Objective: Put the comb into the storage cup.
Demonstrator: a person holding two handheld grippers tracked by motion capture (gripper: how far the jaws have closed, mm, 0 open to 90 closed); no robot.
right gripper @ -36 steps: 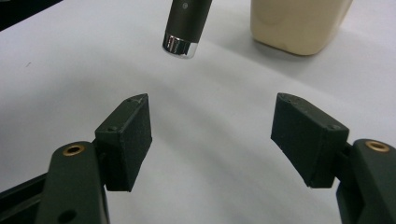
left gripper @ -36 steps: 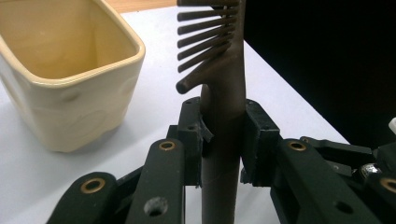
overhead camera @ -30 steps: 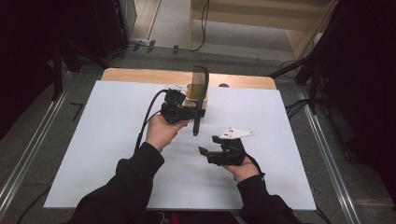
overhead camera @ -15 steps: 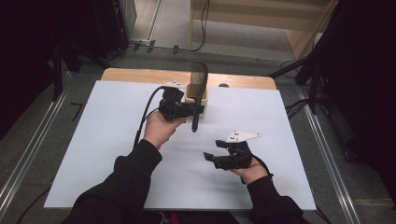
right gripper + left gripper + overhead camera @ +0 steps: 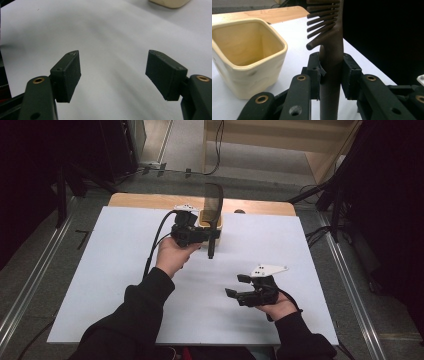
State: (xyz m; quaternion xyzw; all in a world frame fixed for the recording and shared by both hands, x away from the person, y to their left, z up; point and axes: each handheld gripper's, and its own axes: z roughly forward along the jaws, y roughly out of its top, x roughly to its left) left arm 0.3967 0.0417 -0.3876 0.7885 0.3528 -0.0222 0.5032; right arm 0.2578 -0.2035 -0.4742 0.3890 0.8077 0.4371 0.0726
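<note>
The cup [image 5: 206, 220] stands at the table's [image 5: 115, 270] far edge, with the comb [image 5: 213, 215] upright just right of it.

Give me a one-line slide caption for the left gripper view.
Left gripper jaws clamped on the handle of a dark comb held upright beside a cream square cup on the white table.

- Matt dark plastic comb [image 5: 332, 37], smooth handle
- Glossy cream ceramic-looking cup [image 5: 249, 57]
- Matt white sheet [image 5: 125, 270] over pale wood table [image 5: 150, 200]
- Matt black pads [image 5: 68, 75], brass-coloured rivets
</note>
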